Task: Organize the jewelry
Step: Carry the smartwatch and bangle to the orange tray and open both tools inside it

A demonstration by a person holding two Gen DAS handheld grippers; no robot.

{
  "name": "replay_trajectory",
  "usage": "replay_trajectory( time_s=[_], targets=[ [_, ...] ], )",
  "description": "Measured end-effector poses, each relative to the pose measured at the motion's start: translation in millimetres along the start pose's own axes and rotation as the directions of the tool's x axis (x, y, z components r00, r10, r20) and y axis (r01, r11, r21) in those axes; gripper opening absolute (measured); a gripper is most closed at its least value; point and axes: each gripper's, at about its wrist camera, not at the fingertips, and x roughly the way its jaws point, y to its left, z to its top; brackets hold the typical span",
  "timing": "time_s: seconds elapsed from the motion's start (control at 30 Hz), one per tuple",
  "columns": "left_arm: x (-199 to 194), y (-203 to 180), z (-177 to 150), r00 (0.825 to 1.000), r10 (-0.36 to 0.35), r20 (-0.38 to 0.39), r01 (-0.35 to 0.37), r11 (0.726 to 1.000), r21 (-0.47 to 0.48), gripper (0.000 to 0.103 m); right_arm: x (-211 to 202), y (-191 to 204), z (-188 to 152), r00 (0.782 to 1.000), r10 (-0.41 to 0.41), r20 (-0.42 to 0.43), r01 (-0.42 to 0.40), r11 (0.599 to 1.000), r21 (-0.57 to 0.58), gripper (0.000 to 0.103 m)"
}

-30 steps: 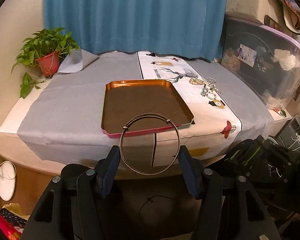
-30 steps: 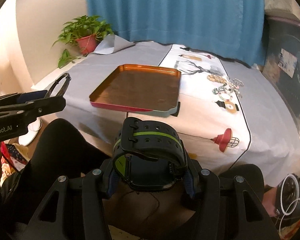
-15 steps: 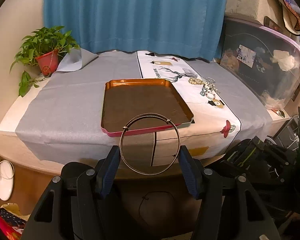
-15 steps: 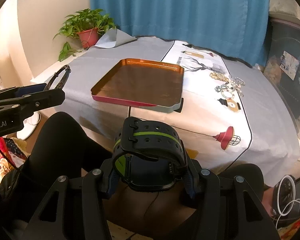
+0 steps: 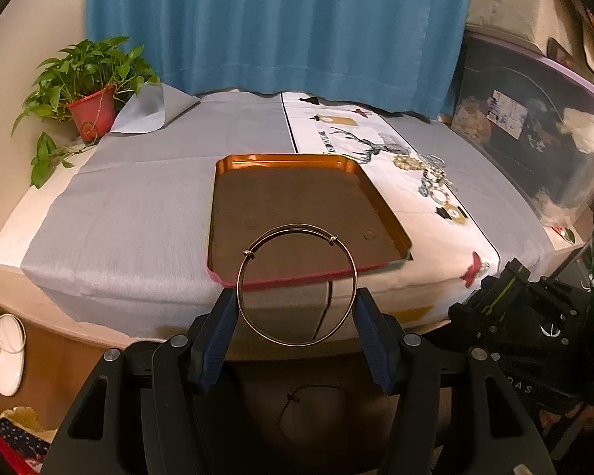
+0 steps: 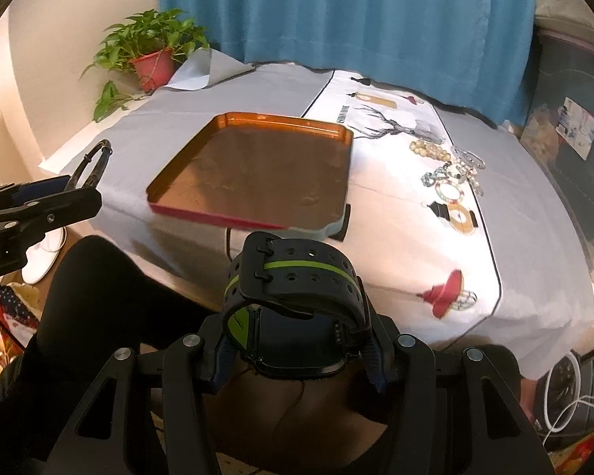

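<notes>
My left gripper [image 5: 296, 308] is shut on a thin silver bangle [image 5: 297, 233], held upright in front of the near edge of the orange tray [image 5: 217, 213]. My right gripper [image 6: 296, 340] is shut on a black watch with a green stripe [image 6: 293, 277], held before the table's front edge. The tray [image 6: 186, 158] lies empty on the grey cloth. A pile of bracelets and beads [image 5: 431, 178] lies on the white runner right of the tray; it also shows in the right wrist view [image 6: 451, 174]. The left gripper with the bangle [image 6: 91, 162] shows at the left of the right wrist view.
A potted plant [image 5: 87, 95] stands at the table's far left corner. A blue curtain [image 5: 273, 23] hangs behind. A clear storage box [image 5: 534, 130] stands at the right. A white lamp base [image 5: 6, 356] sits on the floor at the left.
Both grippers have moved closer to the table and the tray. Each keeps its hold: the bangle in the left, the watch in the right.
</notes>
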Motion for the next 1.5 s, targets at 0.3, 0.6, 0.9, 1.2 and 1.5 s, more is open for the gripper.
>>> replay_trajectory(
  time_s=[0.3,0.6,0.9,1.2,1.5],
  targets=[
    [52.7,21.8,36.8,1.000,0.016,-0.025,-0.016,1.000,-0.010,0.055,52.6,3.1,56.3,1.000,0.011,-0.007,-0.011,1.000,-0.001,0.054],
    [111.8,37.2,70.3,0.998,0.018,-0.060,-0.019,1.000,-0.010,0.055,116.4,2.2,101.1,0.999,0.004,-0.048,-0.004,1.000,-0.002,0.054],
    [161.1,42.3,92.1,0.994,0.046,-0.101,-0.047,0.999,-0.007,0.075,160.5,-3.3,128.1,0.997,0.003,-0.071,-0.004,1.000,-0.011,0.056],
    [142.0,40.2,82.7,0.983,0.166,-0.074,-0.162,0.985,0.055,0.095,136.1,-3.5,111.3,0.997,-0.063,-0.043,0.060,0.997,-0.051,0.084],
    [71.7,18.8,14.4,0.987,0.134,-0.092,-0.132,0.991,0.030,0.095,62.0,10.6,25.5,0.997,-0.045,-0.061,0.041,0.997,-0.066,0.085]
  ],
)
